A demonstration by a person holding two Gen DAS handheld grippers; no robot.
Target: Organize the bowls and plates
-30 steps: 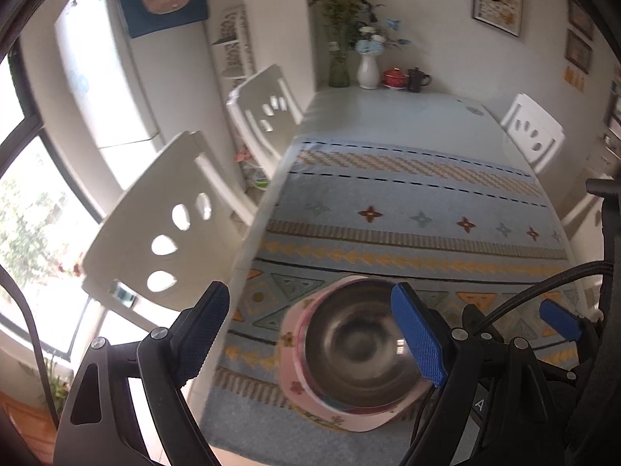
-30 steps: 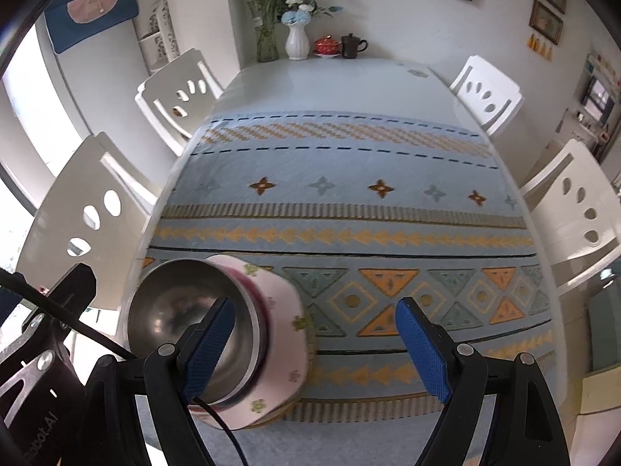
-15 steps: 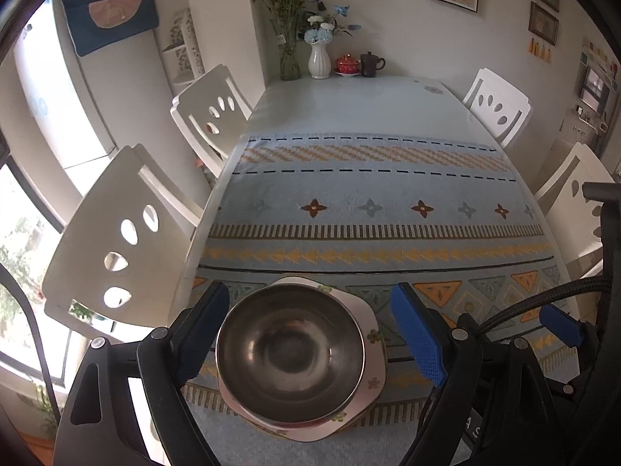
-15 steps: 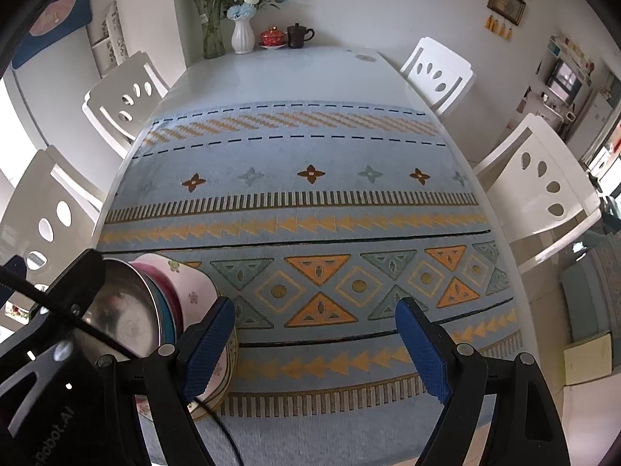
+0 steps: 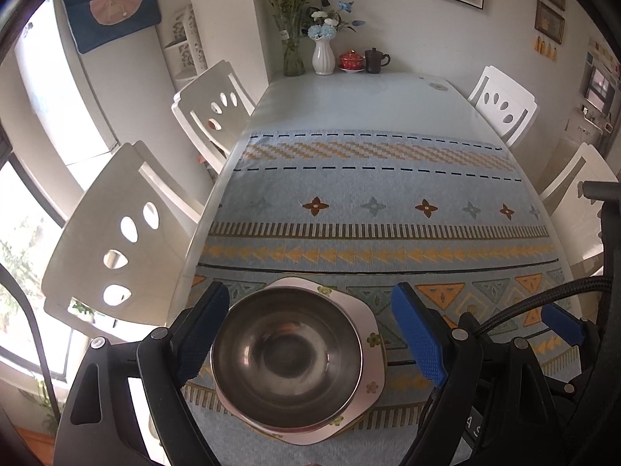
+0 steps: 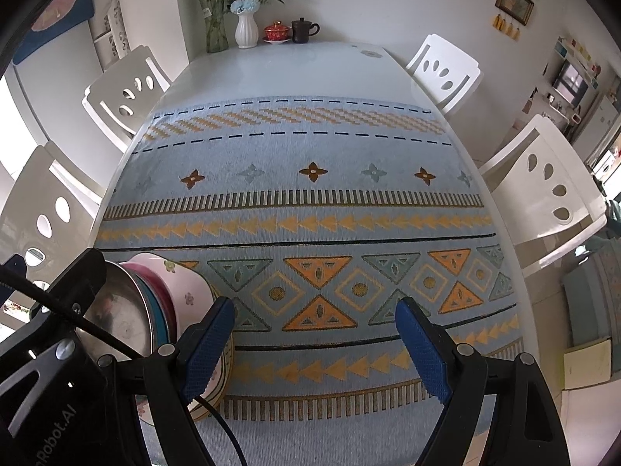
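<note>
A steel bowl (image 5: pixel 287 357) sits on top of a nested stack, inside a pink flowered dish (image 5: pixel 373 349), near the table's front left corner. My left gripper (image 5: pixel 308 299) hangs open over the stack with one finger on each side, and its pads do not press on it. From the right wrist view, the steel bowl (image 6: pixel 116 322) and the pink dish (image 6: pixel 182 283) show teal and magenta rims between them. My right gripper (image 6: pixel 315 305) is open over the patterned cloth (image 6: pixel 318 209), just right of the stack, with nothing between its fingers.
White chairs (image 5: pixel 128 233) (image 6: pixel 543 186) line both long sides of the table. At the far end stand a white vase (image 5: pixel 323 58), a glass vase, a red lidded cup (image 5: pixel 351 58) and a dark mug (image 6: pixel 302 30). The table edge runs close to the stack's left.
Both grippers swung to the right. The stack, first under the left gripper's right finger, now lies between its fingers. In the right wrist view it slid towards the left edge.
</note>
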